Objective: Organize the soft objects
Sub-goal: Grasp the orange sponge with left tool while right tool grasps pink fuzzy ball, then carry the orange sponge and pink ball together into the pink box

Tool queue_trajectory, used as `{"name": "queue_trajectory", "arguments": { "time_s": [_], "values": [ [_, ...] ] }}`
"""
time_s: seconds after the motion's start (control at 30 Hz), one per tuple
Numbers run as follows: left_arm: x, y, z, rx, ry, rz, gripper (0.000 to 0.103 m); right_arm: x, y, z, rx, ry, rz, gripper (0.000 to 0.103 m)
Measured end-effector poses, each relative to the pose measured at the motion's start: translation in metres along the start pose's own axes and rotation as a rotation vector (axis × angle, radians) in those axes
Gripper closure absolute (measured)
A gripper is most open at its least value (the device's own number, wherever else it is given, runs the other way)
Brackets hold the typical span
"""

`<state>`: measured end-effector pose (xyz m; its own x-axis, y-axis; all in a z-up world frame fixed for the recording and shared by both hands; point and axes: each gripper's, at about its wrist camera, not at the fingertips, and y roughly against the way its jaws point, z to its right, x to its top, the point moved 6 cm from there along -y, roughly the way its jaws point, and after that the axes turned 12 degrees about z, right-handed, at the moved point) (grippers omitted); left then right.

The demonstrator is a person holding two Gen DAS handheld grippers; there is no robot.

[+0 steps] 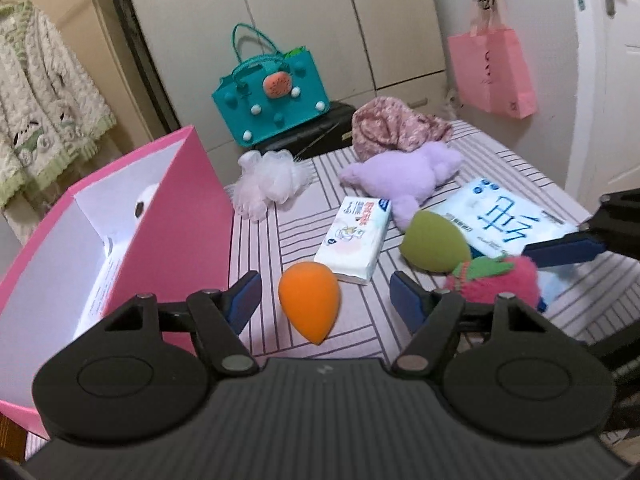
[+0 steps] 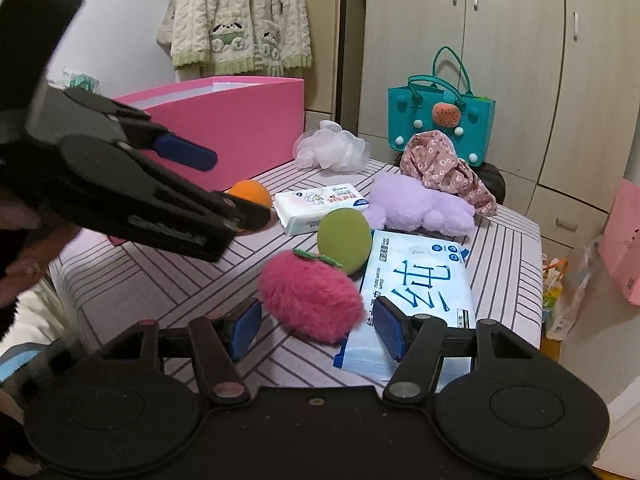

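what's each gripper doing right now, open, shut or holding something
Left gripper: open, astride the orange sponge, not pressing it.
Right gripper: open, astride the pink plush strawberry, no grip.

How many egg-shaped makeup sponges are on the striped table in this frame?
2. The orange sponge lies between the left gripper's fingers, near the pink box. The green sponge sits by the large tissue pack. The box's inside is partly hidden.

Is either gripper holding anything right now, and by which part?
Nothing is held. The left gripper straddles the orange sponge, the right gripper the pink plush ball, both untouched.
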<state>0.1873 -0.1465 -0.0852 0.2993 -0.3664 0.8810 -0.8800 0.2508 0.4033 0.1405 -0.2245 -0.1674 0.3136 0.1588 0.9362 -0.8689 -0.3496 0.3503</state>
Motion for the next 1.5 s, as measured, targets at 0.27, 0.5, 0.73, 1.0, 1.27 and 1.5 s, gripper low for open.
{"name": "queue_trajectory", "arguments": {
  "time_s": [0.27,0.5,0.73,1.0,1.27,1.5],
  "values": [
    [-0.011,-0.027,-0.005,0.021,0.044,-0.055,0.034,0.003,-0.010,0.001,-0.002,0.013,0.002,0.038],
    [-0.016,-0.037,-0.010,0.020,0.104,-0.059,0.042,0.008,-0.014,0.007,-0.007,-0.041,-0.027,0.058],
    [-0.024,-0.047,-0.019,0.011,0.188,-0.086,0.064,0.007,-0.013,0.008,-0.010,-0.088,-0.028,0.058],
    [-0.025,-0.041,-0.022,0.006,0.211,-0.073,0.066,0.008,-0.009,0.004,-0.001,-0.126,-0.053,0.059],
    [-0.026,-0.018,-0.014,-0.095,0.227,-0.082,0.066,0.004,-0.001,0.000,0.009,-0.195,-0.099,0.059],
    [-0.022,0.009,0.001,-0.149,0.178,-0.058,0.066,-0.001,0.011,-0.007,0.044,-0.280,-0.149,0.059]
  ]
}}
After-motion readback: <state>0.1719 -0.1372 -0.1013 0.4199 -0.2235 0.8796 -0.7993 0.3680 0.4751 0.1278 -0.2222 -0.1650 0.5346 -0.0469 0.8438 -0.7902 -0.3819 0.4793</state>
